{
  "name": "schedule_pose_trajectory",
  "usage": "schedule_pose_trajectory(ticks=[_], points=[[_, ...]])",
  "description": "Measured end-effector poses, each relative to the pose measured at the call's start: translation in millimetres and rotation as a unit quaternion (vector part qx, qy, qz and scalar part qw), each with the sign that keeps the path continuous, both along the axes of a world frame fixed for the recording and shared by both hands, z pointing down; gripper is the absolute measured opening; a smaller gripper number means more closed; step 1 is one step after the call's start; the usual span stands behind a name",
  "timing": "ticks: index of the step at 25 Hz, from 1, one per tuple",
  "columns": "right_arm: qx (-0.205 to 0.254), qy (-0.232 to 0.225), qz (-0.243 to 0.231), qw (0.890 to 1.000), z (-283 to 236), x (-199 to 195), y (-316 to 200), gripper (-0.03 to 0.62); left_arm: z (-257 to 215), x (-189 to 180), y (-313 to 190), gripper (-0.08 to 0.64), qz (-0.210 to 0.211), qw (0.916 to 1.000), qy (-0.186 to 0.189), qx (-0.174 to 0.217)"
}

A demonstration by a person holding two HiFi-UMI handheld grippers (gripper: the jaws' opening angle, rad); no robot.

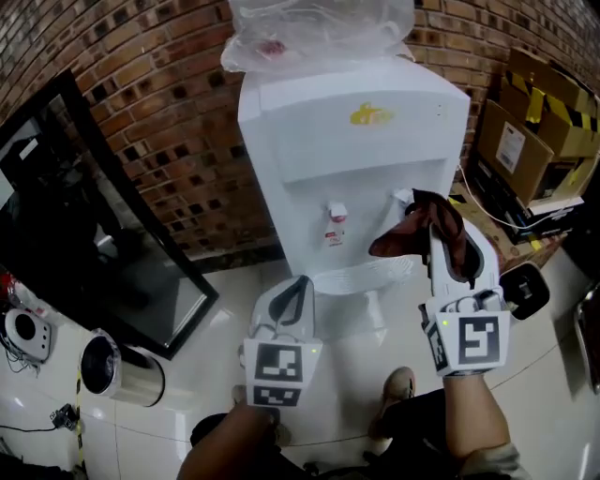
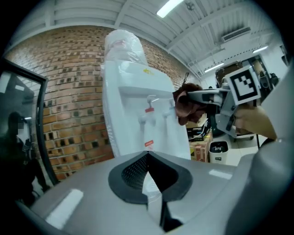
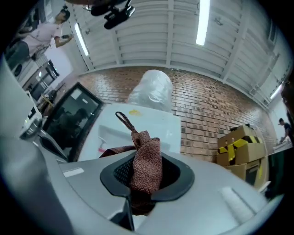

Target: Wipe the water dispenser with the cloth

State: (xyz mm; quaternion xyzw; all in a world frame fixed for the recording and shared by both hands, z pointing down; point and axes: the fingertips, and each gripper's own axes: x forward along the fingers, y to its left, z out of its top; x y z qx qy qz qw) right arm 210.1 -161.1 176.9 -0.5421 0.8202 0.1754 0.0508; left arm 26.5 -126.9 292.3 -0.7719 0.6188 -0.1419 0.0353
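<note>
The left gripper (image 1: pixel 298 283), smooth grey plastic, has its jaws together on nothing above the glossy white floor tiles (image 1: pixel 187 375). The right gripper (image 1: pixel 446 234) is clamped on the cloth (image 3: pixel 146 165), a coarse reddish-brown weave with a small loop. The cloth is bunched close before the front of the water dispenser (image 1: pixel 356 159), a boxy white cabinet. A crumpled clear bag (image 1: pixel 319 28) sits on top, with a rough brick wall (image 1: pixel 159 112) behind.

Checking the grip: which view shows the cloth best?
The right gripper view: the brown cloth fills the centre, pinched between the jaws. The head view shows it bunched; the left gripper view shows it small, beside the water dispenser.
</note>
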Motion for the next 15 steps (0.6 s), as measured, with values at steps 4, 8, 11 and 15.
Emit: schedule_pose_trajectory(ticks=[4,8,11,15], points=[[-0.009,0.006,-0.106,0.994,7.8,-74.7,30.1,0.087,2.7,-47.0,4.4,0.0,-0.07,0.9968,0.031,0.02],[-0.013,0.058,-0.177,0.982,35.1,-148.3,41.0,0.086,9.4,-72.9,6.1,0.0,-0.1,0.9933,0.058,0.007],[0.002,0.103,-0.199,0.975,45.0,-183.4,46.8,0.086,10.6,-77.5,11.4,0.0,-0.101,0.994,0.041,0.009],[-0.019,0.098,-0.202,0.974,57.9,-205.3,33.9,0.087,36.5,-90.2,12.3,0.0,-0.111,0.9929,0.035,-0.022]])
